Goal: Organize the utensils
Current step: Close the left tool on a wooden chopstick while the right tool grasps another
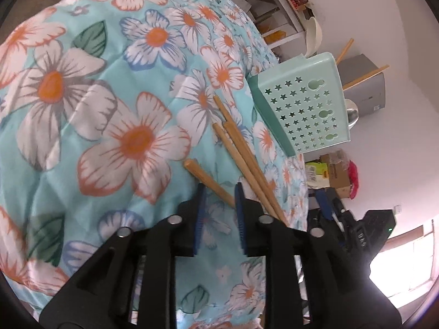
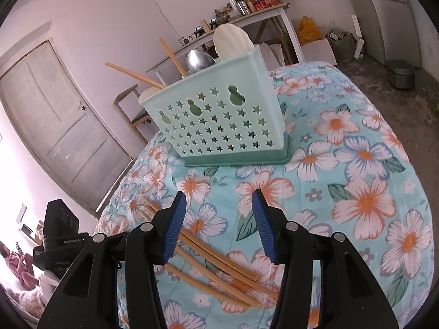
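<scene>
Several wooden chopsticks [image 1: 241, 150] lie loose on the floral cloth; they also show in the right wrist view [image 2: 219, 268]. A mint-green utensil basket [image 2: 219, 120] with star holes stands behind them and holds chopsticks [image 2: 131, 74], a metal spoon [image 2: 199, 59] and a white spoon [image 2: 230, 42]. The basket also shows in the left wrist view [image 1: 299, 104]. My left gripper [image 1: 219, 192] is open, its jaws either side of one chopstick [image 1: 208, 178], not closed on it. My right gripper [image 2: 218, 200] is open and empty above the chopsticks.
The table is covered with a turquoise floral cloth [image 2: 343, 164]. The right gripper [image 1: 326, 205] is at the table's edge in the left wrist view. A door [image 2: 55, 115], a chair [image 2: 131, 109] and a cluttered side table [image 2: 247, 11] stand beyond.
</scene>
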Demonstrator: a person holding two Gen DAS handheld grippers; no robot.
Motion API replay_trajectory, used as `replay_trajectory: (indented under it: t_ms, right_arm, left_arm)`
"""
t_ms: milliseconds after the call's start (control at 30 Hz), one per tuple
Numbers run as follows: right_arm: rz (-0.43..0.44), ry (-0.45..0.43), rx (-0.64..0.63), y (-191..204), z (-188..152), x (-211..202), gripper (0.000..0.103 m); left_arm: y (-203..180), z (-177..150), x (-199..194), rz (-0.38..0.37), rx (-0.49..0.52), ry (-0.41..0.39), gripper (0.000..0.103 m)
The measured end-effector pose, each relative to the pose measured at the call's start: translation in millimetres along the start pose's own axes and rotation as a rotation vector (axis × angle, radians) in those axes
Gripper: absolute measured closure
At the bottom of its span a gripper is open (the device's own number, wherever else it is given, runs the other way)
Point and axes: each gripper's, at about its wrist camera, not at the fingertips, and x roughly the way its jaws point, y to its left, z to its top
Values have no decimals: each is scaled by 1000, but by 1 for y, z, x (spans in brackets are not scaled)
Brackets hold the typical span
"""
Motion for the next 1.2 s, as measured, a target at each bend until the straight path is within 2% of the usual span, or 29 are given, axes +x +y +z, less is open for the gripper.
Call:
replay_trajectory:
  t_ms: [100, 233, 267, 400, 567, 733, 967, 1100, 1200]
  right_arm:
    - [-4, 4, -4, 1, -2, 0, 54]
    - [-1, 0, -8, 4, -1, -1, 54]
    - [-1, -1, -9, 4, -2, -2, 54]
    - [1, -3, -4, 5, -4, -2, 54]
    - [0, -1, -8, 8, -7, -5, 54]
    - [21, 11, -82, 27, -7, -9, 54]
    - [116, 109, -245, 69, -10, 6, 54]
    - [147, 208, -359, 94, -15, 28, 64]
    - [151, 271, -431, 109, -16, 44, 67]
  left_arm:
    - [-2, 2, 4, -16, -17, 8, 69]
    - [-2, 4, 10, -17, -51, 9, 69]
    - [-2, 4, 11, -13, -59, 4, 70]
    - [1, 4, 14, 26, -73, -3, 87]
    - [6, 5, 13, 8, -78, -2, 88]
    - [6, 2, 7, 7, -40, -6, 89]
    - [7, -8, -7, -8, 75, -35, 87]
    - [10, -11, -10, -30, 109, -57, 87]
    - [10, -13, -12, -39, 136, -74, 86]
